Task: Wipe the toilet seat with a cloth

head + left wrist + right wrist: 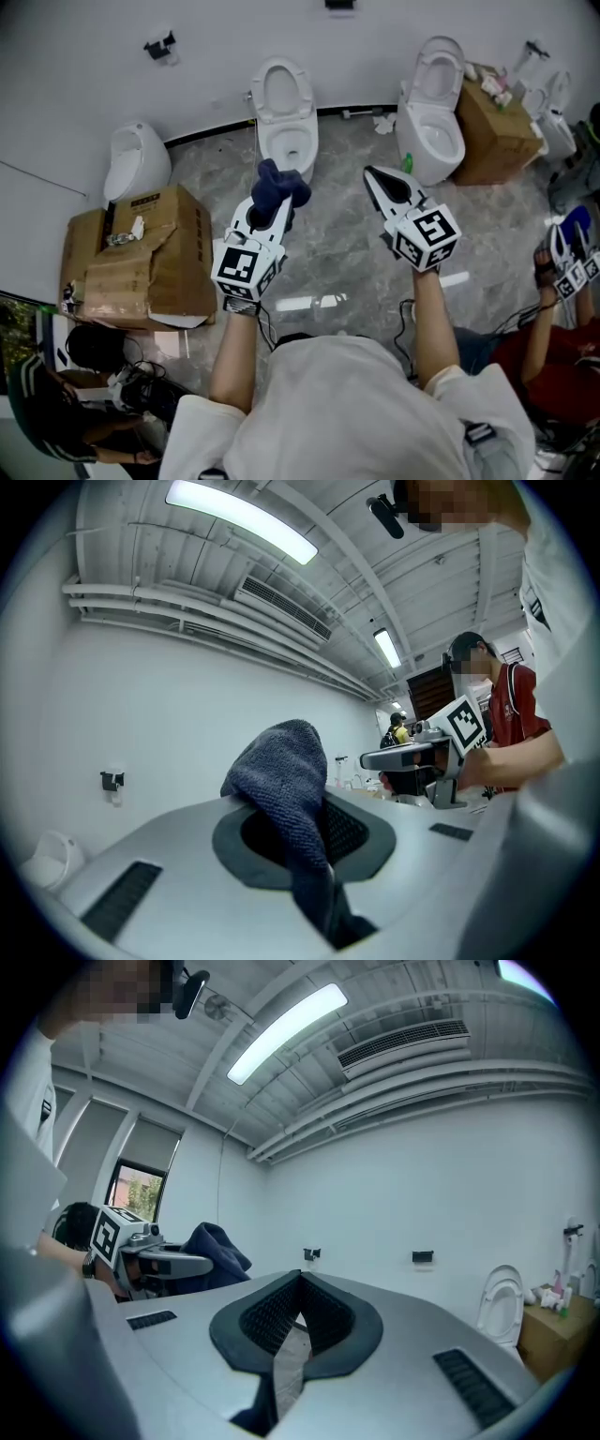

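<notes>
Status: wipe not started, as far as I can judge.

- Left hand-held gripper [270, 206]: clamped on the cloth [279, 186]. Dark blue, bunched, and sticking up out of the jaws. The left gripper view confirms it is pinched between the pads.
- Right hand-held gripper [373, 178]: jaws closed tip to tip, nothing in them.
- Both are held out level over the floor [342, 253], side by side, well short of any toilet.
- The cloth is in the air and touches no porcelain.
- Middle toilet [284, 117] sits straight ahead of the left hand-held gripper, so it's the likely target. A second toilet [433, 108] stands off to the right, ahead of the empty one.
- I can't tell whether the middle toilet's seat is down or tipped up with the lid.

Done: cloth is picked up and held.
Left: close in on the toilet, get the cloth flat on the seat ring, and wipe all the way round. The right hand-held gripper is free if the seat needs lowering first.
</notes>
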Tool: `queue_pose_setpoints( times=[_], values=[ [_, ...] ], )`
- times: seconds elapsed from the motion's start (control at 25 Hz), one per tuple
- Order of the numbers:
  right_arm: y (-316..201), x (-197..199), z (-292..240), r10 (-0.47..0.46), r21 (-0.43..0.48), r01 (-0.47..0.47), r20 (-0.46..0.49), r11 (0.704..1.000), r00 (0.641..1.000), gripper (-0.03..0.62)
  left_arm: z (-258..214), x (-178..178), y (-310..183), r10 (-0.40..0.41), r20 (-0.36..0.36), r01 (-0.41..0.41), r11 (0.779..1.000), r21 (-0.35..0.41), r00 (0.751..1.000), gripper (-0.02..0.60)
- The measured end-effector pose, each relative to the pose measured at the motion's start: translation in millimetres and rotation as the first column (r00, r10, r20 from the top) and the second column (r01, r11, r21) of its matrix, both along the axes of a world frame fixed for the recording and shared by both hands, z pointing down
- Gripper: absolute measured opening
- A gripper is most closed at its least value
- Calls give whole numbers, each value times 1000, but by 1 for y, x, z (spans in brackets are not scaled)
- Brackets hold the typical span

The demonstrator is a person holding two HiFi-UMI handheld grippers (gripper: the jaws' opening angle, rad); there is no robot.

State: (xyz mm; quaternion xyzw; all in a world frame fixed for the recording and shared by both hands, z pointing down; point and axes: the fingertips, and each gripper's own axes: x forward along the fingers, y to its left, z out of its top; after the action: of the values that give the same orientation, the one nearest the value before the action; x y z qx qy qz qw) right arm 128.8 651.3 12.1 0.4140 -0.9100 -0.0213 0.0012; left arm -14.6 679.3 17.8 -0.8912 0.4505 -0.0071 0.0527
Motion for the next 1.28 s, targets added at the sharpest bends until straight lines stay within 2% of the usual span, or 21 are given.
queue_pose_setpoints(
  times=[0.36, 0.64, 0.92, 1.28],
  values=[
    [-6, 15, 4, -39, -8, 39, 10, 999, 999, 20, 3, 15, 0, -41, -9, 42, 999, 3, 999, 43],
    [-35, 26, 15, -24, -25, 24, -6, 999, 1000, 20, 11, 20, -32, -38, -19, 38, 999, -9, 999, 42],
    [-101, 20, 21, 3, -25, -3, -3, 1000, 1000, 20, 22, 9, -102, -24, -27, 24, 999, -30, 999, 42],
    [-203, -11, 26, 46, -15, -46, 6, 999, 999, 20, 34, -12, -215, 29, -32, -31, 998, -53, 999, 43]
  ],
)
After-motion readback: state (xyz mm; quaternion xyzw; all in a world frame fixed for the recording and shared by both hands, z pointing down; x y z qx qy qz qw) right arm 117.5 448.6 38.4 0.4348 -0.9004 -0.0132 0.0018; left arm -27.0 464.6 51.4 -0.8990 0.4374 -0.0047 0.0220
